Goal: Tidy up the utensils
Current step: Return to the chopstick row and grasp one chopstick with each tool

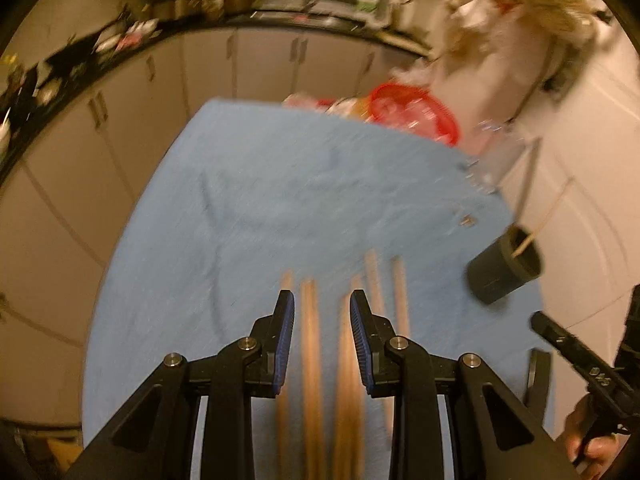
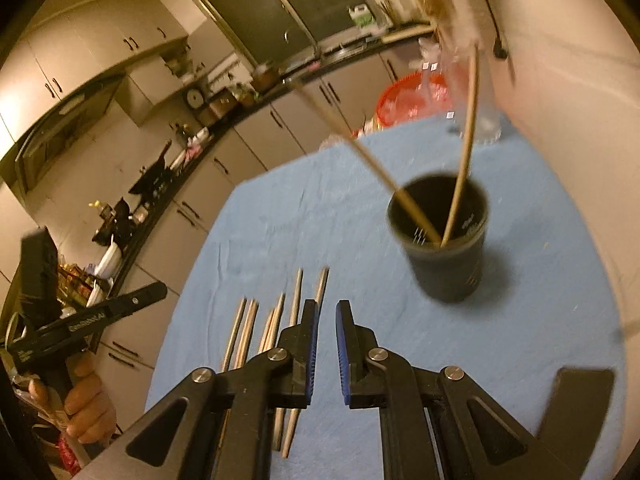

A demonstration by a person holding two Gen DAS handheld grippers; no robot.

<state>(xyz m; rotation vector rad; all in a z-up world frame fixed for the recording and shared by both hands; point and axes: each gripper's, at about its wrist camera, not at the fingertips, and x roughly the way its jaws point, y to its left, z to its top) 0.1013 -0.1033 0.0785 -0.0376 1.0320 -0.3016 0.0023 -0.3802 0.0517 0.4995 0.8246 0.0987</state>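
My left gripper (image 1: pixel 322 308) hangs over loose chopsticks (image 1: pixel 312 344) near the blue cloth's (image 1: pixel 260 200) front edge, fingers apart, empty. My right gripper (image 2: pixel 327 316), fingers narrowly apart, is empty too. Two chopsticks stand in the dark cup (image 2: pixel 444 248) toward the right edge.

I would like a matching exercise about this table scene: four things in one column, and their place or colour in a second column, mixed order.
Things:
1. dark cup
2. chopsticks on the cloth
3. red basket
4. two chopsticks

Place or colour:
A. lying in a row on the blue cloth
B. leaning inside the cup
C. at the far edge of the table
D. upright on the cloth, to the right of the row

Pairs: 1-D, 2-A, 3-C, 4-B
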